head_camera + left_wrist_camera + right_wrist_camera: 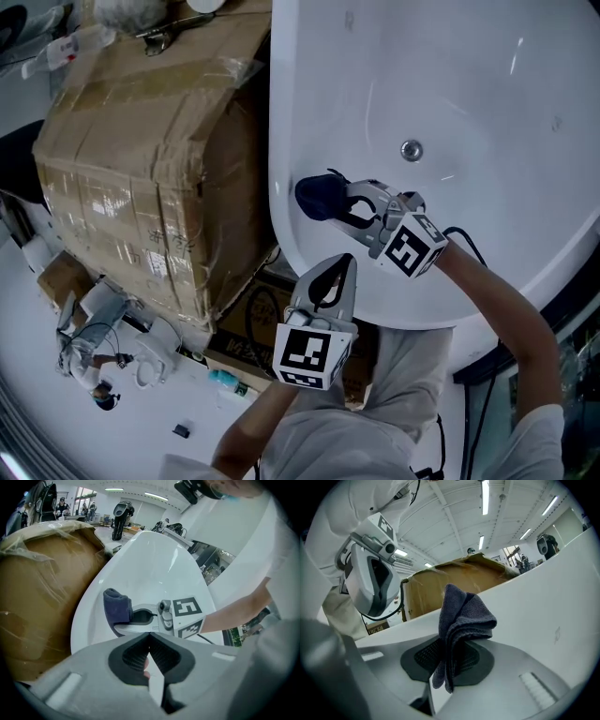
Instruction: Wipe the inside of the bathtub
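1. Bathtub [487, 84]: white, glossy, fills the upper right of the head view. Round metal drain [411, 149] sits on its floor. The inside looks bare apart from the drain.
2. Cloth [317, 195]: dark blue, folded and bunched. It is at the tub's near end, on the rim or upper inner wall on the side facing the box (can't tell whether it actually presses on the surface).
3. Right gripper [342, 202]: jaws clamped on the cloth. The right gripper view shows the fabric pinched between the black ribbed pads, with a fold standing up above them and a loose end hanging below. The gripper reaches in over the tub edge; its marker cube is toward the person, with a bare forearm behind it.
4. Left gripper [339, 270]: jaws together, tips meeting, with no object held between them in the left gripper view. It is just outside the tub, below the near rim, pointing up toward the right gripper. The two are near each other but apart.
5. Cardboard box [141, 178]: big and brown, wrapped in clear tape or film. It stands right beside the tub on the left of the head view, and also shows in both gripper views.
6. White floor below the box, with a small teal bottle [225, 380] and other small clutter, too small to name.
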`<state>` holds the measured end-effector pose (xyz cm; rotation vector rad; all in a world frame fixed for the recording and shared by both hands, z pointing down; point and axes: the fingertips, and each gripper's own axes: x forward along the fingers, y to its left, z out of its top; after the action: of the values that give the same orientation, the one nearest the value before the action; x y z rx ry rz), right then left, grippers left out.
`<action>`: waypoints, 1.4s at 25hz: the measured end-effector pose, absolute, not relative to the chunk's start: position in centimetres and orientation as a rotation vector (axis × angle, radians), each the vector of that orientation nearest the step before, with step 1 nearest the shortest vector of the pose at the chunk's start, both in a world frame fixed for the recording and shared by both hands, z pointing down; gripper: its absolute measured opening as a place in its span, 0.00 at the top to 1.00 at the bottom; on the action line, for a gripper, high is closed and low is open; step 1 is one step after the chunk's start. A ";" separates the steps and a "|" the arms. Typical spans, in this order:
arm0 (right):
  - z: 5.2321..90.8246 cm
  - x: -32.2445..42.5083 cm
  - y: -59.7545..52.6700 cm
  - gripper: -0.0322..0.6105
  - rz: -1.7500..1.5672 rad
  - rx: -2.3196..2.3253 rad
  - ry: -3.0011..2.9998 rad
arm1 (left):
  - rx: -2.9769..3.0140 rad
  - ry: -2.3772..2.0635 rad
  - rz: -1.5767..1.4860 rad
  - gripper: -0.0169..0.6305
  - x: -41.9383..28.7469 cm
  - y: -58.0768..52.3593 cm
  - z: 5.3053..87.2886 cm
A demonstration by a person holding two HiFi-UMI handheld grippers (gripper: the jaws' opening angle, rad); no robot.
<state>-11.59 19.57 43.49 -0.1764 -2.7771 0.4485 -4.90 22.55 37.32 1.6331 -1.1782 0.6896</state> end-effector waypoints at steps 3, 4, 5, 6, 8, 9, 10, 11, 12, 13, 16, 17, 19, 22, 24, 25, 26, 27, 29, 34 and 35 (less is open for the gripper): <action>43.2 -10.9 17.2 0.87 0.452 -0.085 -2.791 | 1.641 -1.180 0.691 0.97 -4.4 21.9 37.3; 43.1 -10.7 16.4 0.87 0.452 -0.061 -2.795 | 1.643 -1.182 0.689 0.97 -4.2 21.6 37.3; 43.1 -10.5 15.7 0.87 0.449 -0.038 -2.799 | 1.642 -1.184 0.686 0.97 -4.1 21.3 37.3; 43.1 -10.4 15.0 0.87 0.445 -0.013 -2.801 | 1.640 -1.184 0.682 0.97 -4.0 21.1 37.4; 43.3 -10.0 13.5 0.87 0.442 0.041 -2.804 | 1.638 -1.183 0.679 0.97 -3.7 20.6 37.5; 43.4 -9.8 12.8 0.87 0.441 0.068 -2.804 | 1.636 -1.185 0.678 0.97 -3.6 20.4 37.6; 43.5 -9.6 12.1 0.87 0.439 0.094 -2.803 | 1.632 -1.189 0.675 0.97 -3.5 20.1 37.8; 43.7 -9.4 11.3 0.87 0.435 0.118 -2.800 | 1.628 -1.193 0.672 0.97 -3.5 19.8 37.9; 43.8 -9.2 10.5 0.87 0.428 0.139 -2.796 | 1.625 -1.196 0.668 0.97 -3.4 19.4 38.0; 43.9 -9.1 9.7 0.87 0.421 0.157 -2.791 | 1.624 -1.196 0.668 0.97 -3.4 19.1 38.1; 44.2 -8.8 7.3 0.87 0.392 0.205 -2.784 | 1.625 -1.190 0.670 0.97 -3.2 18.1 38.3; 44.4 -8.7 6.5 0.87 0.385 0.223 -2.783 | 1.624 -1.187 0.671 0.97 -3.2 17.8 38.4; 44.7 -8.6 4.9 0.87 0.373 0.261 -2.779 | 1.624 -1.182 0.670 0.97 -3.1 17.1 38.5; 45.0 -8.6 2.0 0.87 0.354 0.319 -2.776 | 1.624 -1.176 0.662 0.97 -3.1 15.8 38.6; 44.9 -8.8 0.2 0.87 0.342 0.351 -2.775 | 1.626 -1.167 0.657 0.97 -3.1 15.1 38.6; 44.9 -8.9 -0.7 0.87 0.339 0.365 -2.775 | 1.628 -1.162 0.657 0.97 -3.1 14.9 38.6; 44.8 -9.1 -1.5 0.87 0.335 0.378 -2.776 | 1.629 -1.158 0.660 0.97 -3.1 14.7 38.7; 44.8 -9.3 -2.4 0.87 0.326 0.391 -2.779 | 1.630 -1.155 0.662 0.97 -3.2 14.5 38.7; 44.7 -9.8 -4.1 0.87 0.300 0.426 -2.786 | 1.628 -1.154 0.662 0.97 -3.3 14.0 38.9; 45.3 -10.2 -8.5 0.87 0.250 0.549 -2.780 | 1.622 -1.160 0.646 0.97 -3.5 13.1 39.4; 45.5 -10.3 -9.1 0.87 0.236 0.561 -2.779 | 1.618 -1.161 0.643 0.97 -3.4 13.0 39.5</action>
<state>-10.33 -9.14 45.47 0.5614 -2.7788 0.2364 -3.44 13.05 39.46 1.6182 -1.1614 0.6431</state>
